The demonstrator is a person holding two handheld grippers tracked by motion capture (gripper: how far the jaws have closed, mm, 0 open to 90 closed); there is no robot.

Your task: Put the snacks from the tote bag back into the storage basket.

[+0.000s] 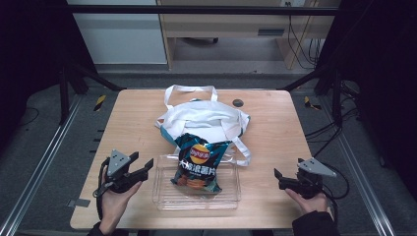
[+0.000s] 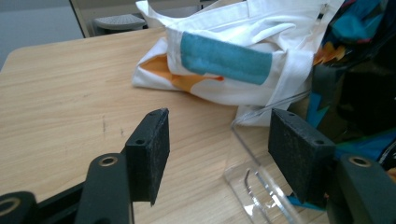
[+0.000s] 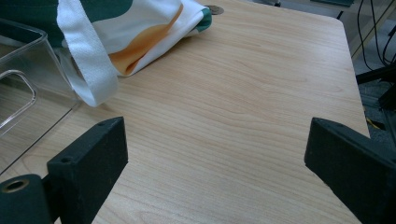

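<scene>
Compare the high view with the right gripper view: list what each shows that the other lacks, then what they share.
High view alone: the chip bag lying in the clear tray, the left claw open beside it, and both hands.

Right gripper view alone: a close look along the right claw, its jaws wide apart over bare wood.

Shared: the wooden table, the white tote bag with its strap, the tray's corner, and the small dark disc near the far edge.
</scene>
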